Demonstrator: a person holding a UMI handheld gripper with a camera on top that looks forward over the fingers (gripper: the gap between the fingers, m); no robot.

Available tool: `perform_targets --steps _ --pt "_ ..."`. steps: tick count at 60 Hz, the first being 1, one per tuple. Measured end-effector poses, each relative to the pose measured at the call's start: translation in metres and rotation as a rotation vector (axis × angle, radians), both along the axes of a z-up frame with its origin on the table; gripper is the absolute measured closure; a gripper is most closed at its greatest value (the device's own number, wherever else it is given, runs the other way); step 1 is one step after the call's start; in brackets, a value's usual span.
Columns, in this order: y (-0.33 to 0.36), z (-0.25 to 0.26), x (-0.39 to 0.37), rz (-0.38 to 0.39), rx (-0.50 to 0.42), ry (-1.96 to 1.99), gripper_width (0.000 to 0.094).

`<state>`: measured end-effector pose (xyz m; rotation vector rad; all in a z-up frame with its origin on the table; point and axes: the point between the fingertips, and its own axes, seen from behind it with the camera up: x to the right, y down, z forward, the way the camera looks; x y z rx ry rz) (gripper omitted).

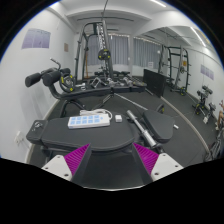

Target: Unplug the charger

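Gripper (112, 160) open; white power strip (88, 119), apparently, ahead on bench (60, 135).

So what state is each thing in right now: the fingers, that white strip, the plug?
Gripper: fingers open, nothing between them, pink pads showing.
White rectangular power strip: lying flat on the black bench just beyond the fingers.
White charger: plugged into the strip's end, not yet pulled out.
Black padded bench: level, carrying the strip.
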<state>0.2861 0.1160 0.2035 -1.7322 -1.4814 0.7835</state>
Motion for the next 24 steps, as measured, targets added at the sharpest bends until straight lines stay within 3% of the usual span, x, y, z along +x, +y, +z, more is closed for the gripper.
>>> perform_targets --steps 24 --pt "-0.055 0.044 0.073 0.082 0.044 0.072 0.008"
